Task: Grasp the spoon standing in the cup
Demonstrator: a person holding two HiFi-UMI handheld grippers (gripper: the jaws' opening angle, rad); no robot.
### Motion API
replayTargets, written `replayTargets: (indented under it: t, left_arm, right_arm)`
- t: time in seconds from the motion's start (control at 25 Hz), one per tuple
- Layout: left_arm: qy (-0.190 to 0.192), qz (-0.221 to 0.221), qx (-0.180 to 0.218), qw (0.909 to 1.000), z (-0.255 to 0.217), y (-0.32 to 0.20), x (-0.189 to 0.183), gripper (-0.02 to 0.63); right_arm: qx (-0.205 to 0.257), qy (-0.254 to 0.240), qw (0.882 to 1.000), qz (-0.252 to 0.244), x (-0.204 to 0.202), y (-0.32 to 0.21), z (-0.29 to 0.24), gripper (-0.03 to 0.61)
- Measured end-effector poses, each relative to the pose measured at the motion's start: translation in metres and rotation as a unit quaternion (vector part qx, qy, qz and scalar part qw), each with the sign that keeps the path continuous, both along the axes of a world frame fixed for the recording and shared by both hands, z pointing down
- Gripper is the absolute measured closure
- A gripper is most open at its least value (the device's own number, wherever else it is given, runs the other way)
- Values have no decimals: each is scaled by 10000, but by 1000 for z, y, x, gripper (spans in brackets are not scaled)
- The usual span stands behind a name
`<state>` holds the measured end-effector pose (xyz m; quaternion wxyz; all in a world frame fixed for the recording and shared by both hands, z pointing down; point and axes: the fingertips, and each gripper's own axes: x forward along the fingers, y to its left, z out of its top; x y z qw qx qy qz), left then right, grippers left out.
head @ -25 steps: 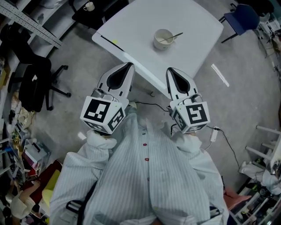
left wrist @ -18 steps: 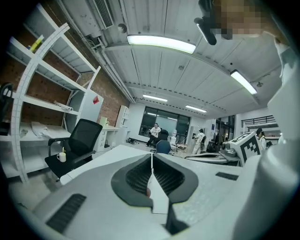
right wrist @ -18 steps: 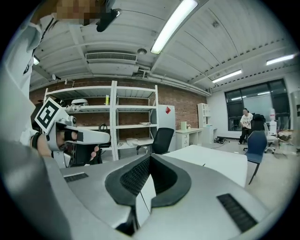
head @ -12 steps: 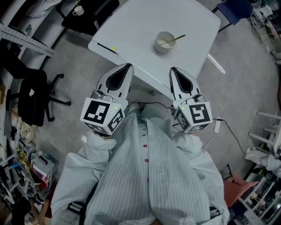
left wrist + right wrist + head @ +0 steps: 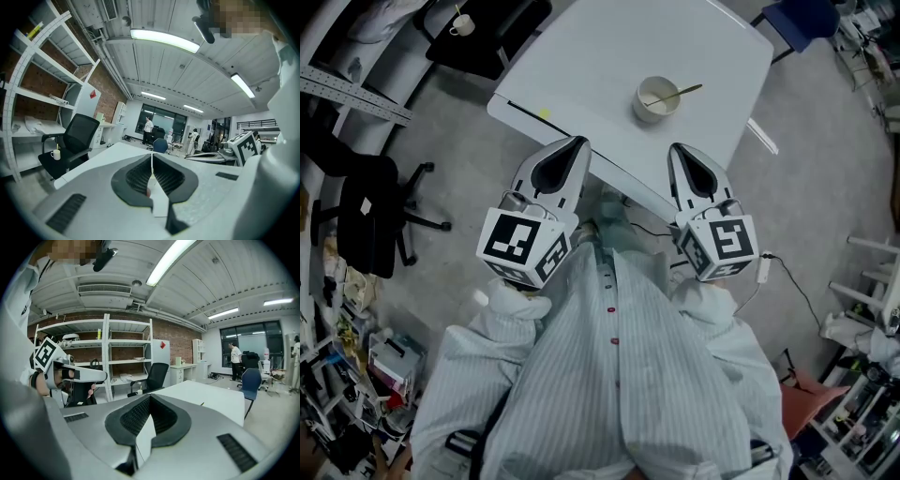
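A cream cup (image 5: pixel 655 97) stands on the white table (image 5: pixel 600 56), with a spoon (image 5: pixel 678 93) leaning in it, handle toward the right. My left gripper (image 5: pixel 578 142) and right gripper (image 5: pixel 676 150) are held close to my chest, short of the table's near edge. Each has its jaws shut with nothing between them. In the left gripper view the left gripper (image 5: pixel 152 157) points over the table top. In the right gripper view the right gripper (image 5: pixel 149 399) points across the table (image 5: pixel 206 397). The cup is hidden in both gripper views.
A black office chair (image 5: pixel 370 202) stands on the floor at the left, beside metal shelving (image 5: pixel 356 89). A small mug (image 5: pixel 464 23) sits on a dark seat at the back left. A blue chair (image 5: pixel 802 21) stands behind the table's right corner. A cable (image 5: pixel 787 291) runs along the floor at the right.
The view has shifted a little, so the table and cup now sit slightly higher and to the right. Both grippers stay shut and near my chest.
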<state>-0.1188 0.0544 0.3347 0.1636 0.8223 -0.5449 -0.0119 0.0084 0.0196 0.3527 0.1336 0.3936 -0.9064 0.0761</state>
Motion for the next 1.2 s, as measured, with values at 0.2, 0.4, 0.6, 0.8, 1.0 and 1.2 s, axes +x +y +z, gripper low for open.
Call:
replayTargets:
  t: [0.2,0.4,0.6,0.8,1.0,1.2]
  left_arm:
    - [-29,10,22,10000,-2,-30,-3,597]
    - [-85,86,-36,9999,0,-70,0,597]
    - [-112,206,-109,9997,-2,-117,12,597]
    - [-160,363,-168,9991,-5,-153,34,597]
    - [-191,510,-207,9983,-2,-182,53,597]
    - [-220,683,-256,9971,4,-205,76,597]
  right_arm:
    - [-9,-49,10000,62,-1,-31,2,569]
    - [-95,-89,9998,116,-1,-69,6,569]
    - [-206,-79,9996,149,7,-110,7,569]
    - [-249,-130,9993,243,26,-142,3,569]
    - [-271,-161,9992,249,37,-164,2,569]
    - [-335,-226,9989,220,47,-181,5,570]
